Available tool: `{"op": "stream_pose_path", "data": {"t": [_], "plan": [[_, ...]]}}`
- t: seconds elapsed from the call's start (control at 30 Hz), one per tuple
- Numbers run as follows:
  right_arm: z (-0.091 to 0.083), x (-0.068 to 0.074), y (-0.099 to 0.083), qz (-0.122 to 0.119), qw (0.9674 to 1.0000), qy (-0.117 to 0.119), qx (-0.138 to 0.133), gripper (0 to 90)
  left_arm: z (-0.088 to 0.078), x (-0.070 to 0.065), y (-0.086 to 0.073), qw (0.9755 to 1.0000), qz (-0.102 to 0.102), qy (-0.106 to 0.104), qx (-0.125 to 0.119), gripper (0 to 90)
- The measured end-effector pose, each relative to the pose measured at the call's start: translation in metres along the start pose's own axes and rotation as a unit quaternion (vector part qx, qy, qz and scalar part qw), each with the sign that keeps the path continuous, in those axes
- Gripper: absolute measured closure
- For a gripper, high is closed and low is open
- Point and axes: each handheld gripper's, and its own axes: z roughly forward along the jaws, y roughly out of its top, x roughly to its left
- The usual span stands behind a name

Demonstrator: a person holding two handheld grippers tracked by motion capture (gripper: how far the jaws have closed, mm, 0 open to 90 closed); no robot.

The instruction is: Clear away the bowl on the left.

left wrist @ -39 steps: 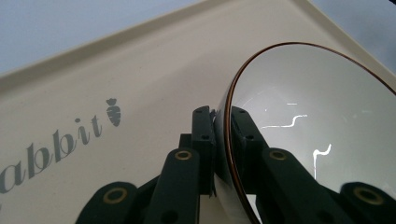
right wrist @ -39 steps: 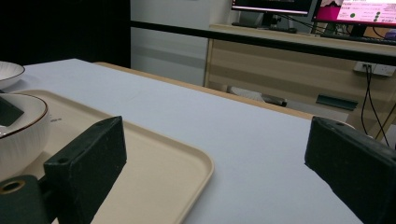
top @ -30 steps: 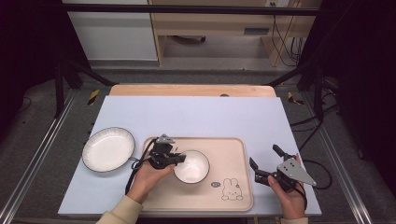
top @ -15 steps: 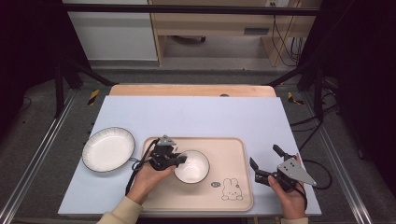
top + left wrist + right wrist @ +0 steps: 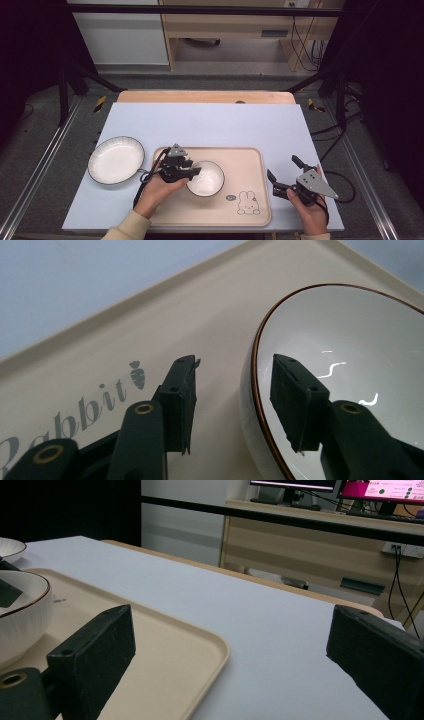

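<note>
Bowl (image 5: 345, 350), tray (image 5: 150, 340) lettering "Rabbit" (image 5: 75, 410), carrot mark (image 5: 138, 375)

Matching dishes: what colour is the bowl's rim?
Brown, on a white bowl; clearest in the left gripper view.

White bowl (image 5: 205, 178) with brown rim, beige tray (image 5: 250, 160) with grey rabbit print, pale blue tabletop (image 5: 210, 125).
</note>
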Motion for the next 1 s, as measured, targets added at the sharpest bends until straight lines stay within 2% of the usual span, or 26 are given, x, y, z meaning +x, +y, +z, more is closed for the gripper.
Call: {"op": "stream_pose_path", "data": {"t": [0.3,0.43,0.73,1.0], "plan": [[0.000,0.003,0.002,-0.005,1.0000,0.002,0.003,5.6,-0.006,0.000,0.001,0.9997,0.009,0.001,-0.022,43.8],[0.001,0.005,0.002,-0.007,1.0000,0.004,0.004,5.6,-0.008,-0.001,0.002,0.9993,0.012,-0.001,-0.036,37.0],[0.000,0.003,0.002,-0.006,1.0000,0.004,0.004,5.4,-0.009,-0.001,0.004,0.9984,0.025,-0.012,-0.049,22.3],[0.001,0.005,0.002,-0.006,1.0000,0.006,0.005,5.4,-0.013,-0.003,0.006,0.9963,0.031,-0.029,-0.074,9.6]]}}
